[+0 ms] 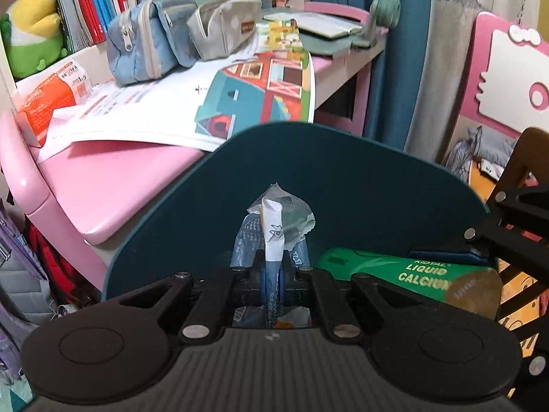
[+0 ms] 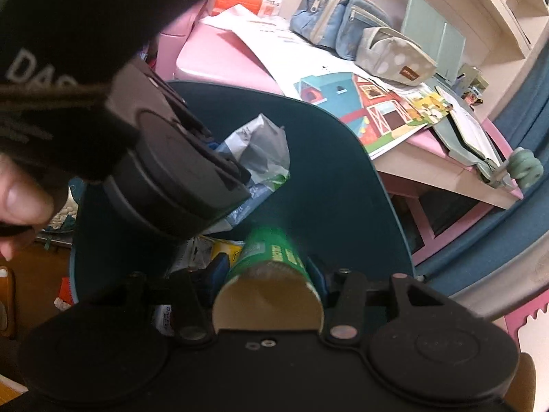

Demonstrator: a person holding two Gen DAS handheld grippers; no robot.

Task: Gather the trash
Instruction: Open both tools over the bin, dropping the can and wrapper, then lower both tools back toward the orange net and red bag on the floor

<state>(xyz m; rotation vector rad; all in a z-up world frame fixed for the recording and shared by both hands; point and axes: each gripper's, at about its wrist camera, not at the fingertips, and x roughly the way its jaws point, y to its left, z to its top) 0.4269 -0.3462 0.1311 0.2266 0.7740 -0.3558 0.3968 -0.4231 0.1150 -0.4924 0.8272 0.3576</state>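
Pink and crowded, the desk (image 1: 113,185) stands behind everything; a large picture sheet (image 1: 240,103) lies over its middle and hangs past the front edge, a blue pencil case (image 1: 147,48) and a grey pencil case (image 1: 223,31) sit toward the back edge, and an orange packet (image 1: 48,103) rests at the back left corner. In front of the desk a dark teal bin (image 1: 343,185) stands with its mouth open toward both hands.

The left gripper (image 1: 272,274) is clenched on a bunch of thin wrappers (image 1: 278,219); the crumpled plastic and a strip of paper stick up between its fingers, just over the opening of the bin. The right gripper (image 2: 267,274) is grasping a green tube (image 2: 271,254) with the words liquid calcium on it; its fingers stand half apart and press the tube from both sides, and the open cardboard end points back to the camera. The tube is also over the mouth of the bin, beside the wrappers.

Some trash seems to lie inside already, a yellow and white package (image 2: 209,254) near the bottom, though I cannot tell how much. As I judge, both pieces are collected and carried to the bin; what is left is to let them fall, and perhaps to search the desk for more.
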